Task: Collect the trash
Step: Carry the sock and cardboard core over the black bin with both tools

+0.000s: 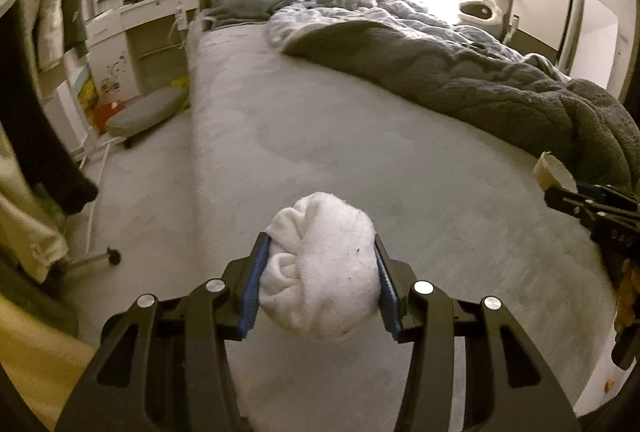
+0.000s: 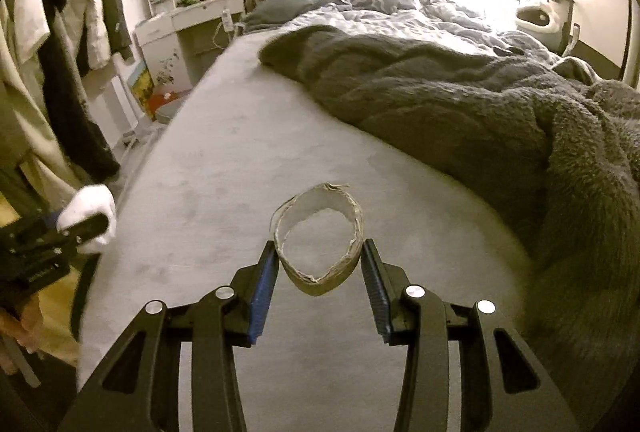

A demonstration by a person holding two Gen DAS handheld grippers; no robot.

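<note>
**Both hands full, nowhere to dump yet**

Left gripper is clamped on a balled-up white sock/rag, right gripper is pinching a squashed cardboard ring, both held up over the bed. No bin in view tbh. Risk imo: the ring is only caught at its edges and already bent, so a bit more squeeze or a quick swing could fold it and it pops out. The sock looks secure, but it's soft, so it could creep out.
</note>
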